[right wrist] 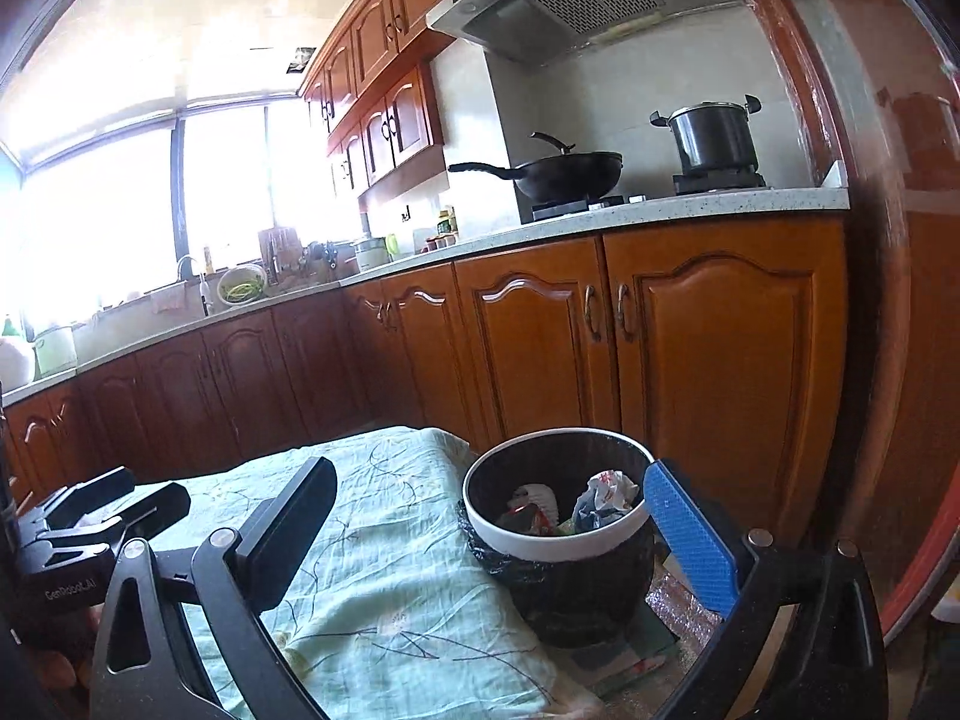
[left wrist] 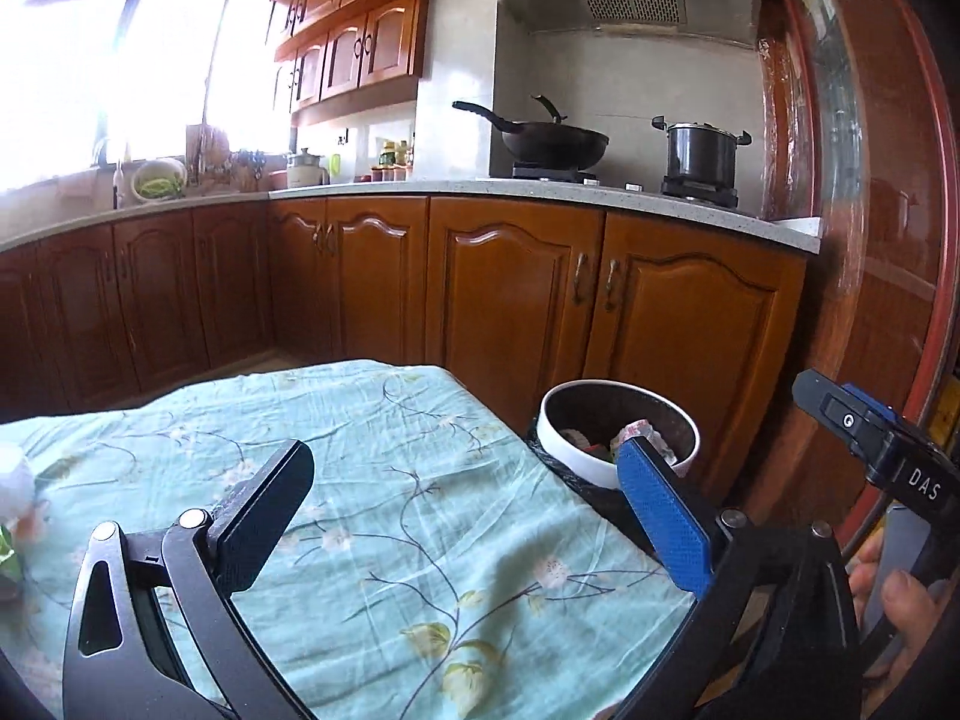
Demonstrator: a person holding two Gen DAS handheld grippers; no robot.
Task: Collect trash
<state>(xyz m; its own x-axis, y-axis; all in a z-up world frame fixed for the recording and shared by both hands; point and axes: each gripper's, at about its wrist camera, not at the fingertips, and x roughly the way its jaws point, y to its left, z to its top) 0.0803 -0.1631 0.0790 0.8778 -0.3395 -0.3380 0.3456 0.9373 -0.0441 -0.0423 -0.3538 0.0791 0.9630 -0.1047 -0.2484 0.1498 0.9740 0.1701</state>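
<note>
A dark trash bin (right wrist: 558, 540) with a white rim and black liner stands beside the table's right edge; it also shows in the left wrist view (left wrist: 618, 438). Crumpled paper and wrappers (right wrist: 606, 495) lie inside it. My right gripper (right wrist: 486, 480) is open and empty, its jaws spread wide on either side of the bin, above it. My left gripper (left wrist: 462, 462) is open and empty over the table's green floral cloth (left wrist: 390, 510). White and orange scraps of trash (left wrist: 18, 510) lie at the table's far left edge, partly cut off.
Wooden kitchen cabinets (left wrist: 510, 288) run close behind the table and bin. A wok (left wrist: 552, 141) and a pot (left wrist: 702, 153) sit on the stove. A red door frame (left wrist: 870, 240) stands at the right. The other gripper body shows at each view's edge.
</note>
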